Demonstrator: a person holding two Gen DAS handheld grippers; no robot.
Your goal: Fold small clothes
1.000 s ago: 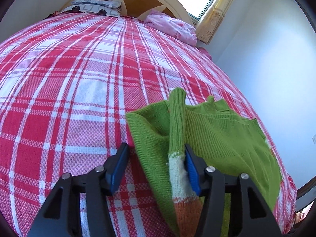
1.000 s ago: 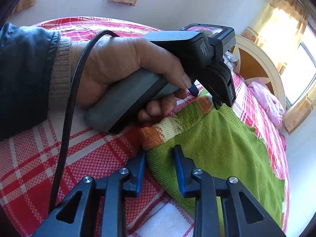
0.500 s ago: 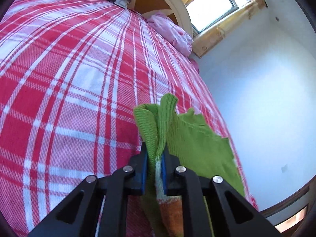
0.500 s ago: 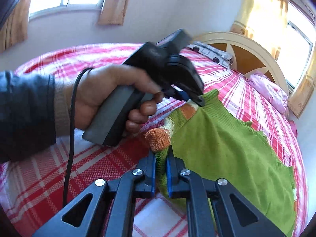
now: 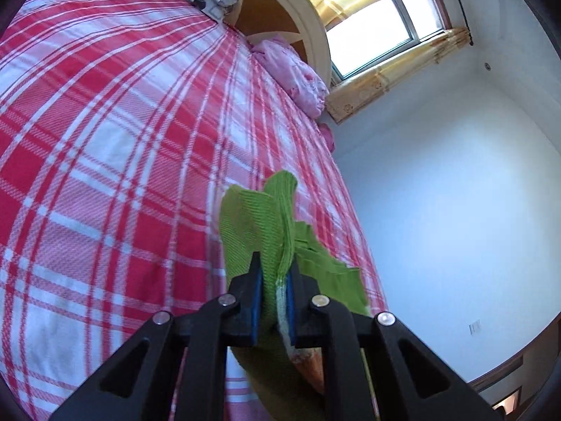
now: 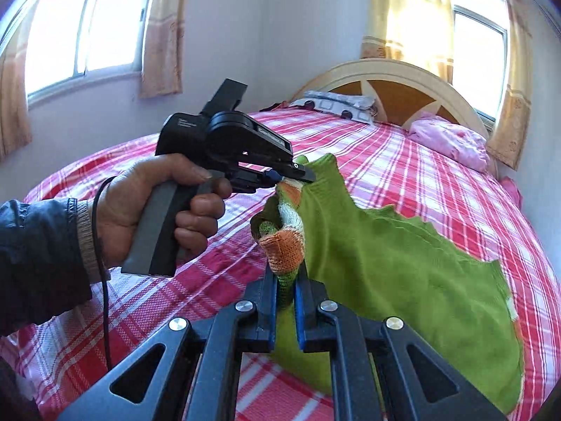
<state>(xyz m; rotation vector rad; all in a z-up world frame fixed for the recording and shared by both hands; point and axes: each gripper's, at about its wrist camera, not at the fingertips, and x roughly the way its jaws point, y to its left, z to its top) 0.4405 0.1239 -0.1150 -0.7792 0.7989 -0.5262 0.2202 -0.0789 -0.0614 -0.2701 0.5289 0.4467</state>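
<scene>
A small green knit sweater with an orange, white and green striped cuff hangs above the red plaid bed. My left gripper is shut on the sweater's edge, folds standing up between its blue pads. In the right wrist view the left gripper is held by a hand and pinches the upper edge. My right gripper is shut on the sweater just below the striped cuff. The sweater's far part drapes down to the bed on the right.
The red and white plaid bedspread covers the whole bed. A cream and brown headboard stands at the far end with a patterned pillow and a pink bundle. Windows with yellow curtains line the walls.
Both grippers closed on the sweater's edge, from open a second ago, and lifted it off the bed. Both views have tilted upward.
</scene>
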